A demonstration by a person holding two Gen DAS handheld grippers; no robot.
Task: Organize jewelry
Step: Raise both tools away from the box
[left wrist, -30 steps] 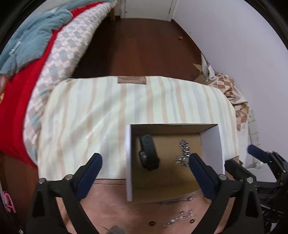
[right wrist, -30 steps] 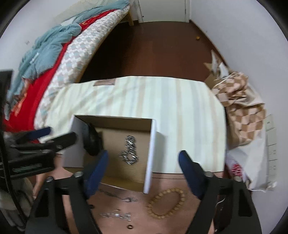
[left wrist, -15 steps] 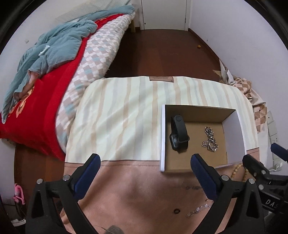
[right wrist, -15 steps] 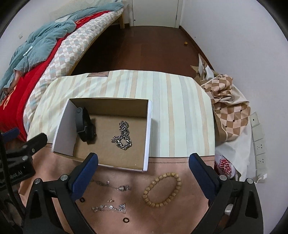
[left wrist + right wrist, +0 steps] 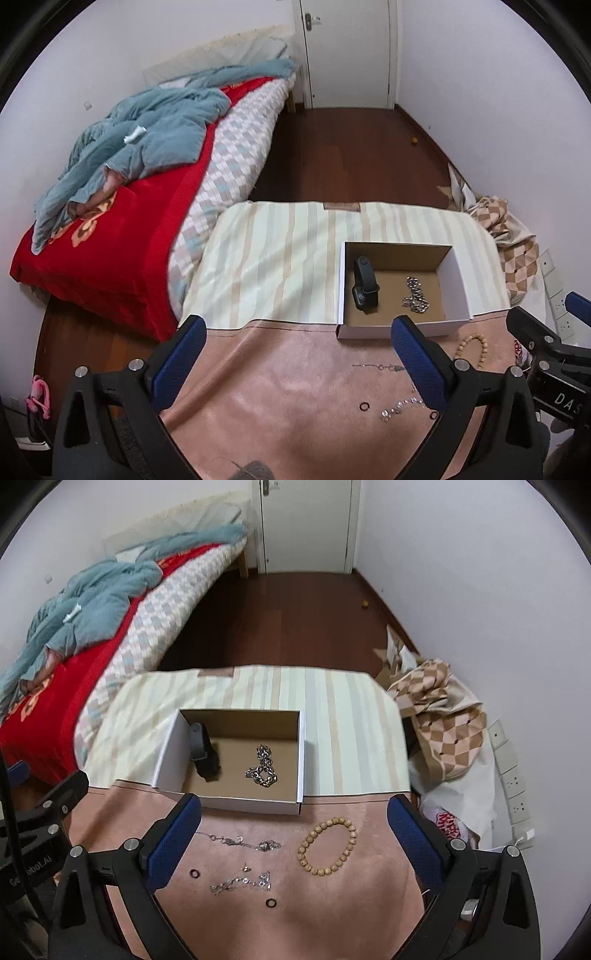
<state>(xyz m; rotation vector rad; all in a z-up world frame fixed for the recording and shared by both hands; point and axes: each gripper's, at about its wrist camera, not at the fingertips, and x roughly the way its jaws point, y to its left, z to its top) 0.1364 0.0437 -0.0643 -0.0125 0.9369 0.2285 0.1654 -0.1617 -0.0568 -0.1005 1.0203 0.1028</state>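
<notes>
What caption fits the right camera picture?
Open right gripper above a bead bracelet; watch and chain in box.

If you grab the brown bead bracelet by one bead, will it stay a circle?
Probably not. The bead bracelet looks like separate beads on a string, so it would likely droop into a hanging loop. Its round beads might slip from the right gripper, whose jaws stand wide open.

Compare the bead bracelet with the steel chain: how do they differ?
The bead bracelet lies on the pink cloth outside the box; the chain lies inside it. The bracelet is tan round beads in an open ring; the chain is silvery links, bunched. Neither is held.
</notes>
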